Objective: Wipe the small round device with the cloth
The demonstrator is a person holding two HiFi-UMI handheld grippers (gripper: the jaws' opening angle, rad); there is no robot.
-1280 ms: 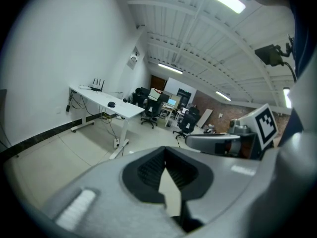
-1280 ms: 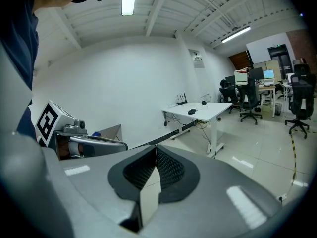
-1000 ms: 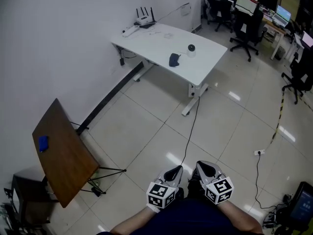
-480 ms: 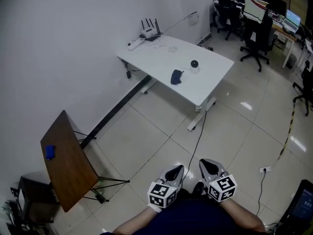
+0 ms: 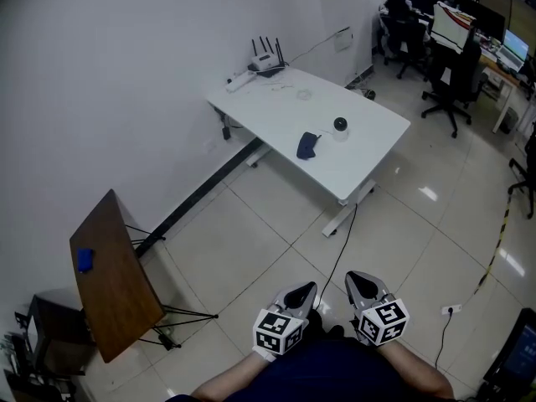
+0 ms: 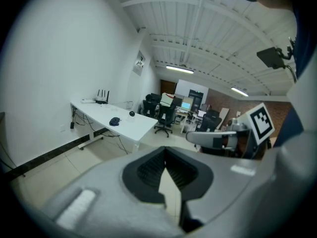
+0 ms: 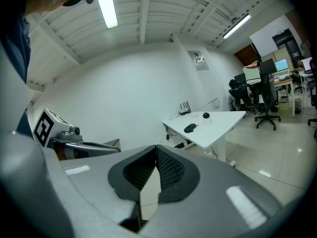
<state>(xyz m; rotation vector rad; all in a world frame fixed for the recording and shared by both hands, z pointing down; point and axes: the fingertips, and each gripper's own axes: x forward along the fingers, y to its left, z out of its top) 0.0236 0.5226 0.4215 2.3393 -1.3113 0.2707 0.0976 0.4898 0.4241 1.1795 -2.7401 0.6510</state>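
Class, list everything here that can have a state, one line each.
Left grey two-jaw tool, shut, empty.
Right grey two-jaw tool, shut, empty.
Dark blue cloth, crumpled on the white desk, untouched.
Small round black device, upright beside the cloth, apart.
White router, antennas upright.

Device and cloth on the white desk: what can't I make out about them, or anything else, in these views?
- Device: far off and too small in all views, so type and dirt are unreadable.
- Cloth: the head view shows only a dark lump, with fabric and folds unclear.
- Blue item on the brown table: too small to identify.
- Person's arms: cut off by the head view's bottom edge.
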